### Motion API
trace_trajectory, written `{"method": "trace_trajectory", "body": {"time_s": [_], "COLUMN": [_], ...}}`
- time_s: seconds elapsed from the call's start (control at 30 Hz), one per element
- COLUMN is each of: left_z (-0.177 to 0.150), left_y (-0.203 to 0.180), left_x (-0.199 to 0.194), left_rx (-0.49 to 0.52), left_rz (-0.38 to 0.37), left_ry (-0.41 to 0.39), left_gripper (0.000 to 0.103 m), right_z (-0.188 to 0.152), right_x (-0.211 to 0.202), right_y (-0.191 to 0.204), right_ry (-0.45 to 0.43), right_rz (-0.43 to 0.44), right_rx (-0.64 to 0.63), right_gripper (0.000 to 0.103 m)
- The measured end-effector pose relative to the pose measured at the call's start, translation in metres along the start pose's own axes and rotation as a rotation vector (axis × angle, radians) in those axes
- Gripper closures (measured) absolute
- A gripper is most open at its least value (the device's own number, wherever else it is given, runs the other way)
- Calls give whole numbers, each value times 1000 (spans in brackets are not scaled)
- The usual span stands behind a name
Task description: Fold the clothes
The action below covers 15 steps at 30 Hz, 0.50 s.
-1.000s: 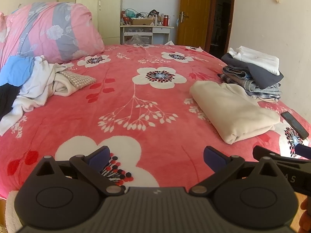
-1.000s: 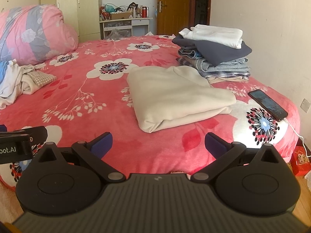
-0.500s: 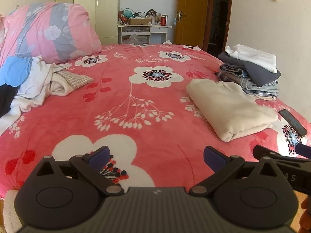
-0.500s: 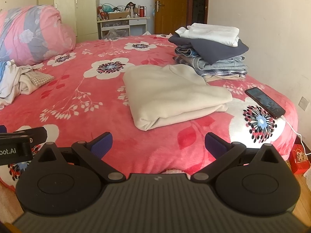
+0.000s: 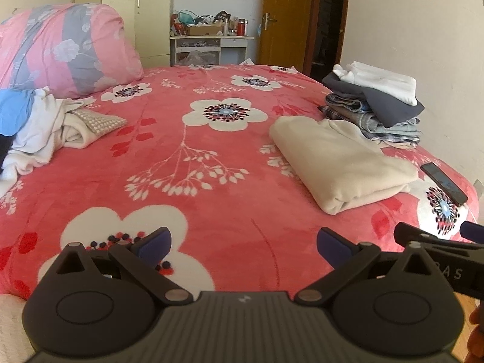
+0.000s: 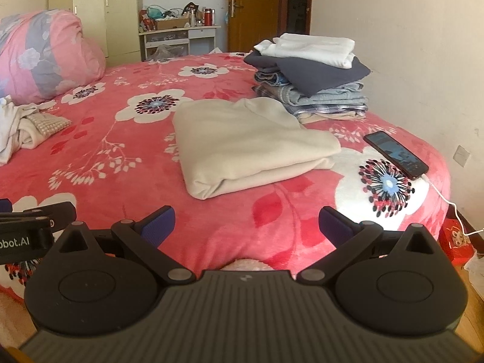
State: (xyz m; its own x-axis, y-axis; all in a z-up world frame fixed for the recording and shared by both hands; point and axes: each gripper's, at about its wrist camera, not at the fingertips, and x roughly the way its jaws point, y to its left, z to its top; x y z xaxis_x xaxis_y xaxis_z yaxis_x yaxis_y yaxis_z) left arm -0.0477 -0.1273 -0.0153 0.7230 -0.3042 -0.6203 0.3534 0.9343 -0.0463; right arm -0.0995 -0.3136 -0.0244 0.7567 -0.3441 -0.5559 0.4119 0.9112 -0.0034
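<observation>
While both tongs, left tongs [image 5: 242, 243] and right tongs [image 6: 246, 222], hang spread and empty | folded beige garment [image 6: 248, 142] at 12 o'clock | phone [image 6: 395, 154] at 2 o'clock: risk of snagging its cable.

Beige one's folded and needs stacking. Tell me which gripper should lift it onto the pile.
Right. The right gripper, open and empty, faces the beige garment and the pile; the left gripper is offset toward the unfolded heap.

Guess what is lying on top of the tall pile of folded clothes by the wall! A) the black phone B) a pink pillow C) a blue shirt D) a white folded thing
D: a white folded garment crowns the stack of folded clothes, sitting on a dark grey piece.
</observation>
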Motion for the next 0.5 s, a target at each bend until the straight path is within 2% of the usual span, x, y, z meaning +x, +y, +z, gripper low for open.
{"method": "trace_trajectory", "body": {"time_s": [0.5], "left_z": [-1], "left_y": [-12], "left_x": [2], "left_rx": [23], "left_rz": [-2], "left_ry": [5], "left_gripper": [0], "right_z": [-2], "right_x": [3], "right_y": [-17], "right_ry": [5], "right_rz": [-16], "right_rx": [33], "right_gripper": [1]}}
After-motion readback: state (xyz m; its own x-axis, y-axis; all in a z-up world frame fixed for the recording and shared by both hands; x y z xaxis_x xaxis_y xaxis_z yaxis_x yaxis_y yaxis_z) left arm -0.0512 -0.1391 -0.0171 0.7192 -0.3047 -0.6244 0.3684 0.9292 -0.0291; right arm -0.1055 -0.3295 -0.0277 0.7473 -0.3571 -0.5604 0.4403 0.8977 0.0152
